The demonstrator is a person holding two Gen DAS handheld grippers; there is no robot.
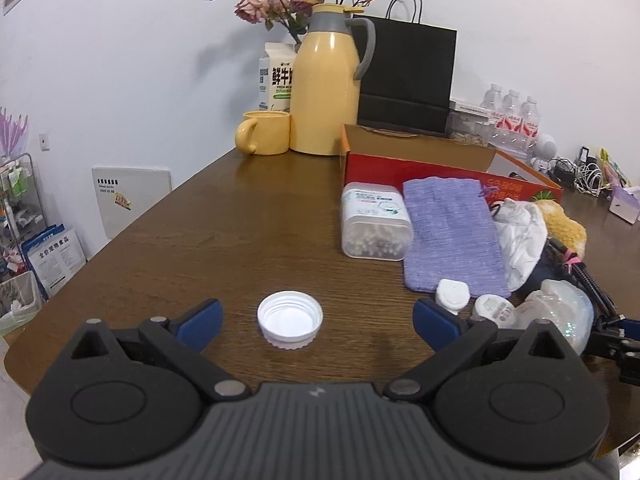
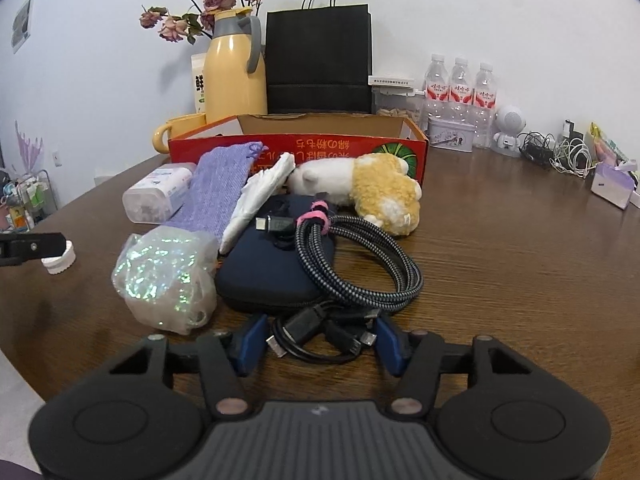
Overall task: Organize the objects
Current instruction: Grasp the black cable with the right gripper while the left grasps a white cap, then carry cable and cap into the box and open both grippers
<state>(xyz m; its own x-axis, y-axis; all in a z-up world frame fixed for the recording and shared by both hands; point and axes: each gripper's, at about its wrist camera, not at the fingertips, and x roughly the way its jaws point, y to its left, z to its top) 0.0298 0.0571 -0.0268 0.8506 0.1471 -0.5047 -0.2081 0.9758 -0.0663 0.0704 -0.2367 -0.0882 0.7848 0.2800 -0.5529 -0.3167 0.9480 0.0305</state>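
Brown wooden table [image 1: 248, 216] by white wall; both claws [image 1: 318, 320] [image 2: 320, 340] spread, empty.

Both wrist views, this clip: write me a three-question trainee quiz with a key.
1. True or false: the left claw is shut on the white bottle cap.
2. What lies between the fingers of the right claw?
A. the plush toy
B. a bundle of black cables
C. the yellow mug
3. Which object rests on top of the navy zip case?

Key
1. False: the claw is open and the cap lies on the table between its fingers, untouched.
2. B.
3. The braided cable, partly draped over the case.
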